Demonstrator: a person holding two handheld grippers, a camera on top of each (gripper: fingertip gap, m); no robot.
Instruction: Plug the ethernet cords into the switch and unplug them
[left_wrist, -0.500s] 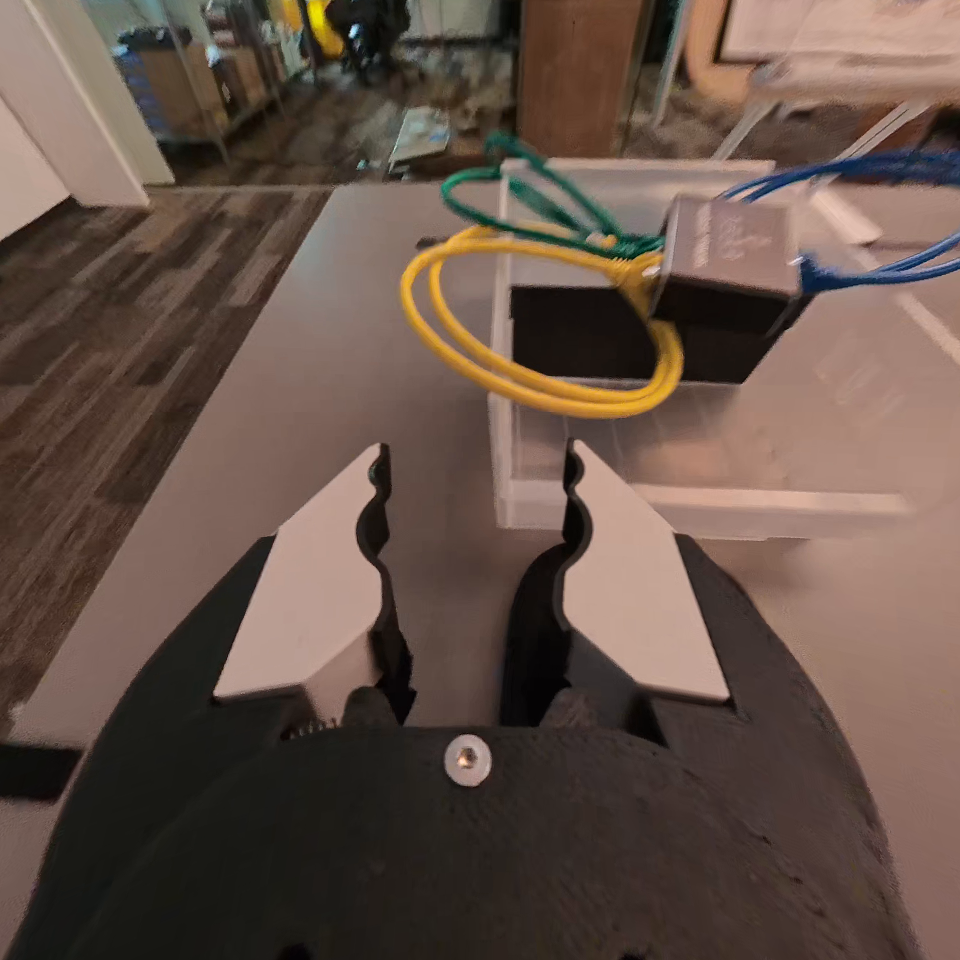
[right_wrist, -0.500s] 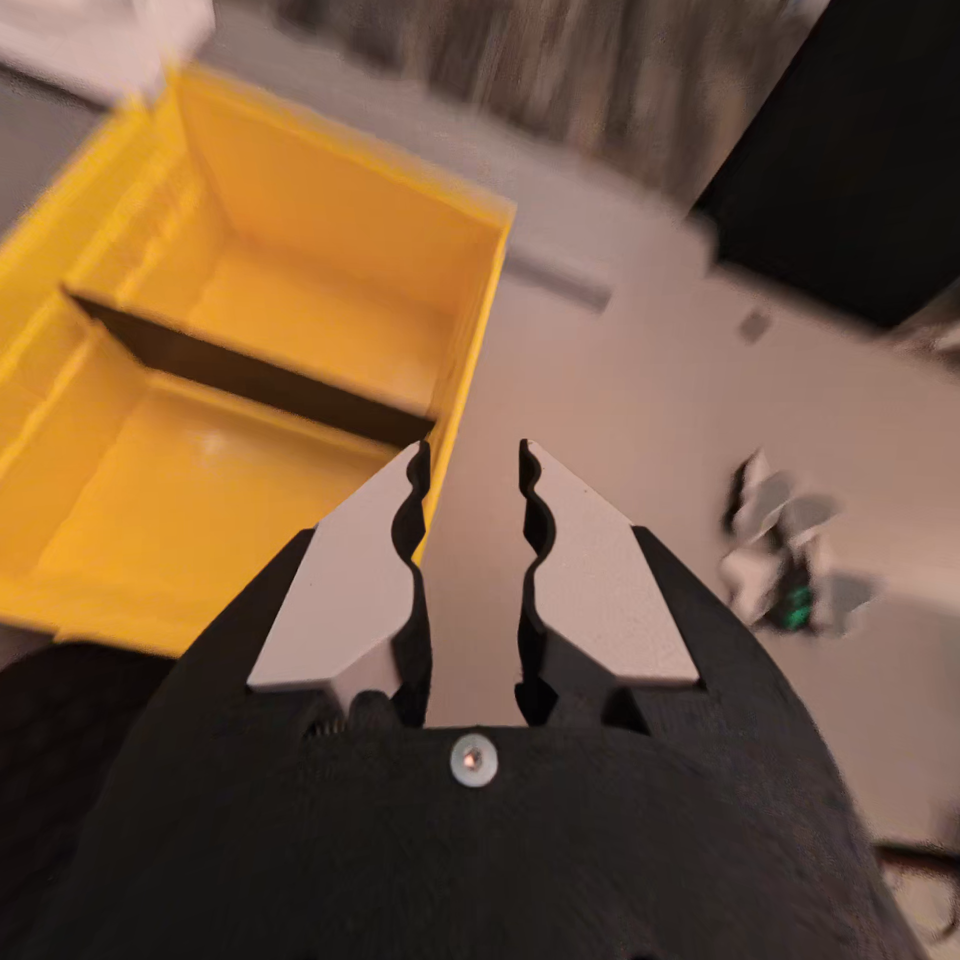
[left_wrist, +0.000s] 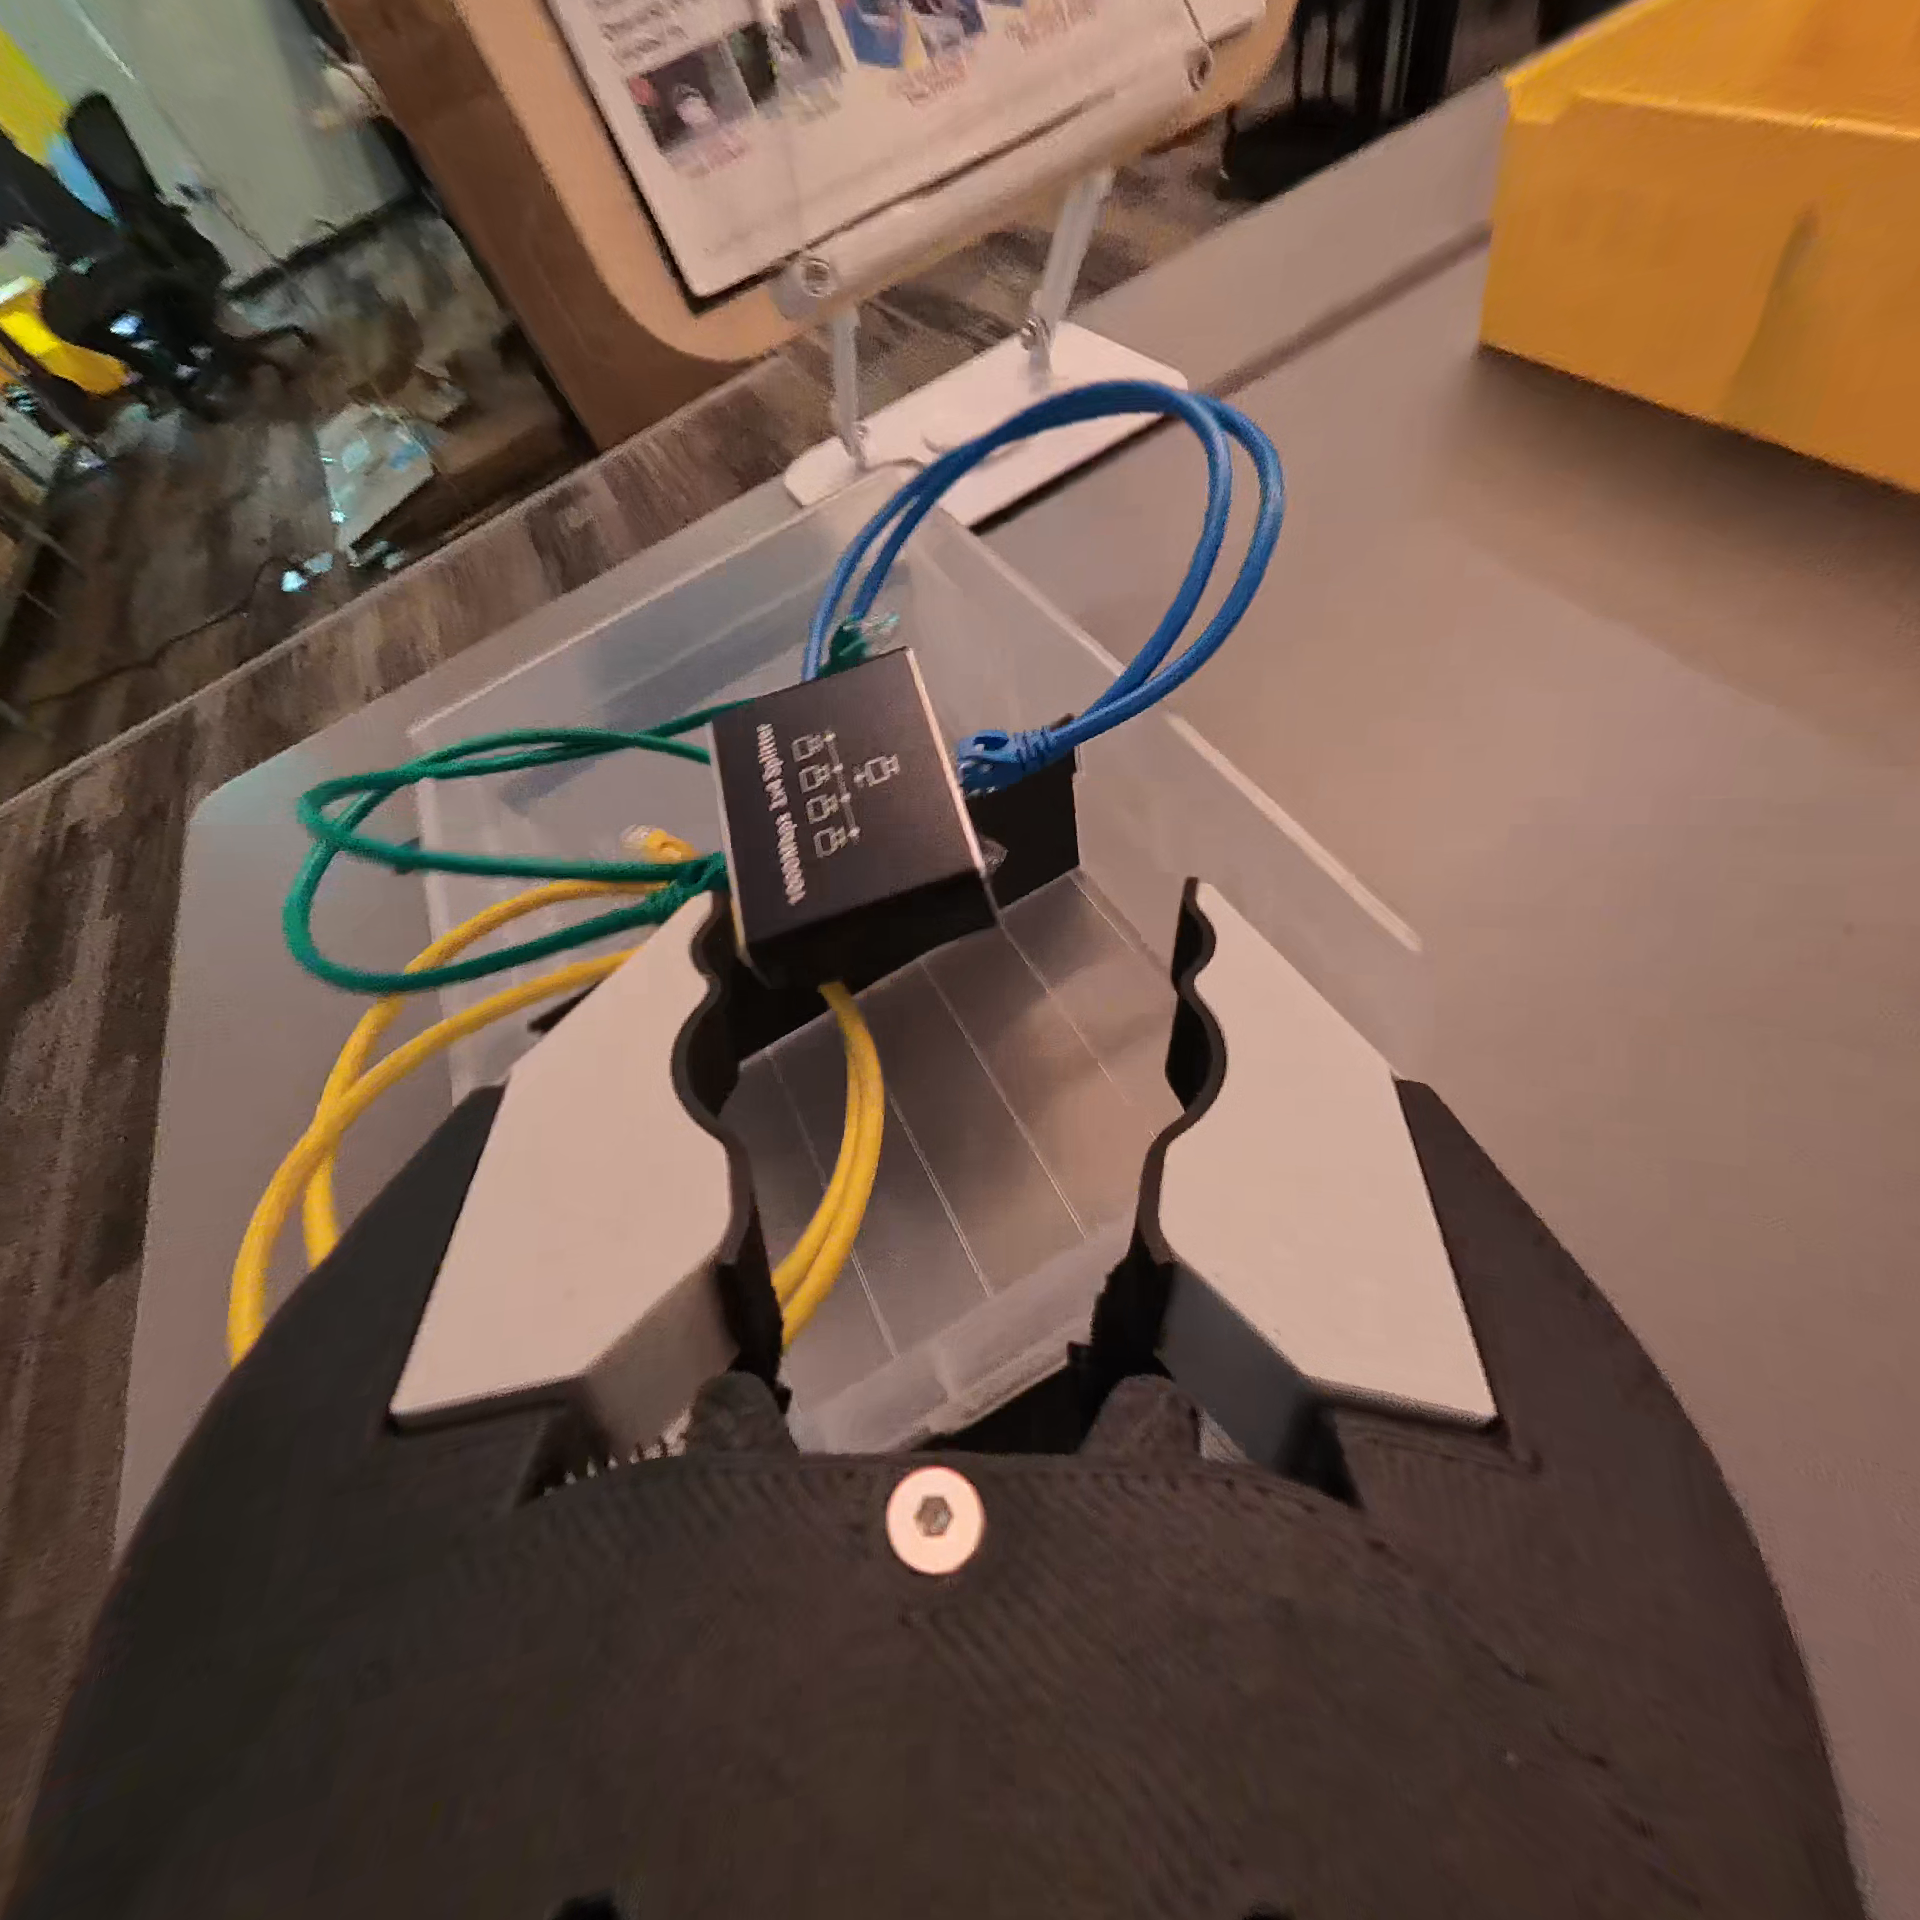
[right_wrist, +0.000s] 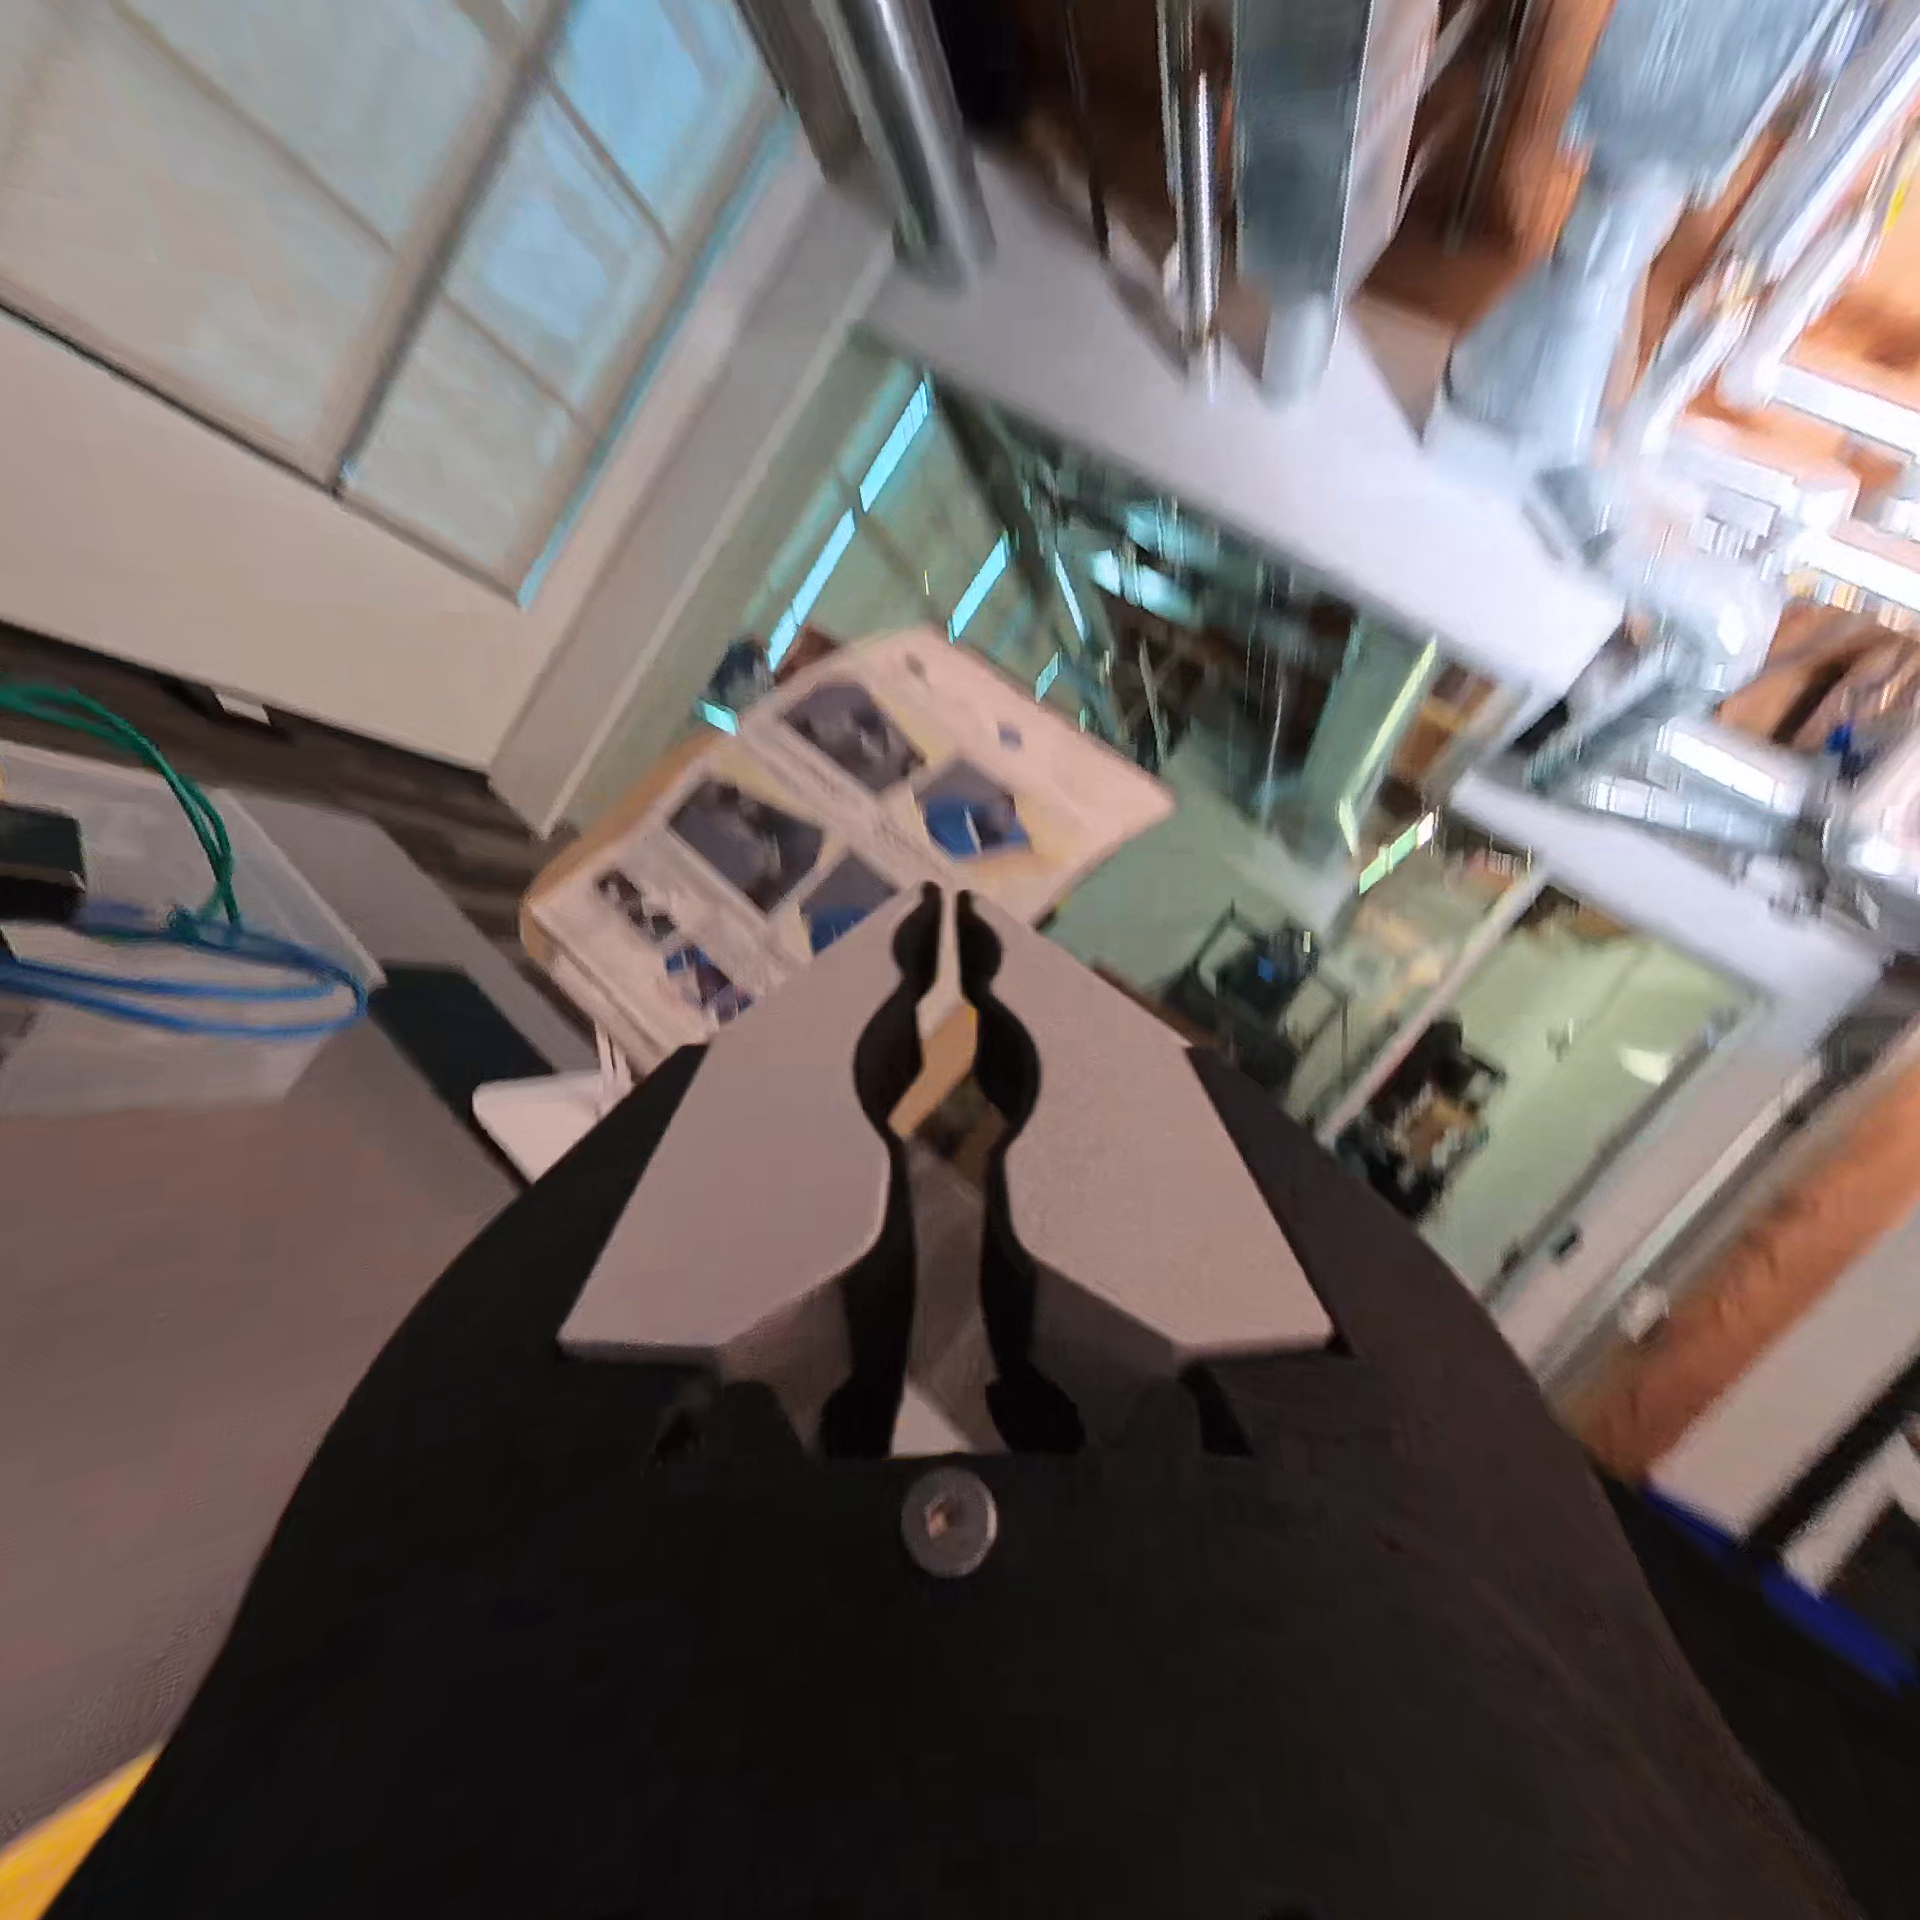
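The left claw (left_wrist: 945, 925) gaped wide just short of the small black box-shaped switch (left_wrist: 854, 812) perched on the clear plastic bin (left_wrist: 1049, 1091), cords attached, while the right claw (right_wrist: 948, 914) pointed away, nearly closed, empty.

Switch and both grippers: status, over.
Left gripper open, nearing switch. Right gripper nearly shut, empty, aimed away. Blue cord plugged in. Yellow cord loops between left fingers.

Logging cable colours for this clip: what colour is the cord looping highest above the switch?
Blue. The blue cord arcs above the black switch, clearest in the left wrist view.
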